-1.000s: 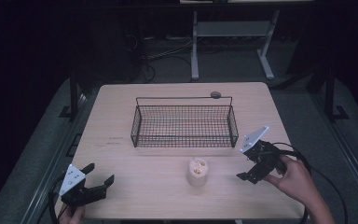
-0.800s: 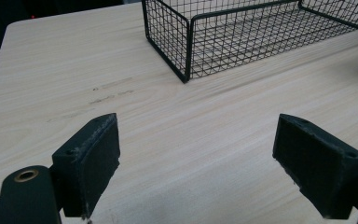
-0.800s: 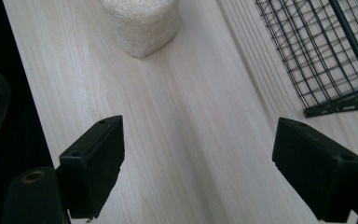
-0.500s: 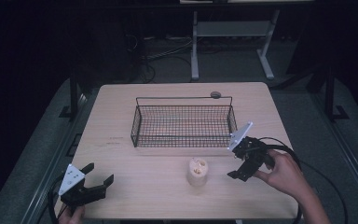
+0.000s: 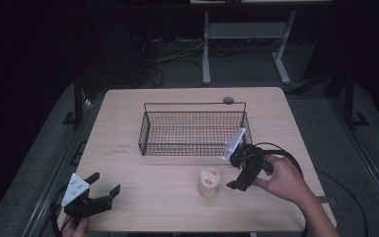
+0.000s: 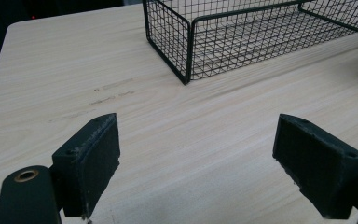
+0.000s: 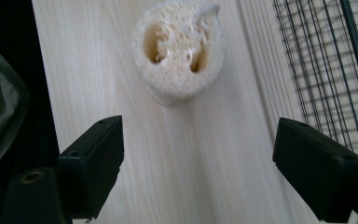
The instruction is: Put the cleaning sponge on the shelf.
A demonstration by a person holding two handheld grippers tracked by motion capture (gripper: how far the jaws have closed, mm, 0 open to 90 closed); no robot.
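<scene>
On the table (image 5: pixel 128 118) near my right gripper (image 5: pixel 238 174), jaws spread, the sponge (image 5: pixel 208 181) stands ungrabbed outside the basket (image 5: pixel 192 133), my left gripper (image 5: pixel 101 195) spread and idle, so everything remains.

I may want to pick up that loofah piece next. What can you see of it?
The loofah piece is a short, pale cream cylinder of coarse, fibrous sponge. It stands on end on the wooden table, its top face showing a few hollow holes. It sits in front of the wire basket, apart from it. The open right claw is beside it, not touching.
</scene>
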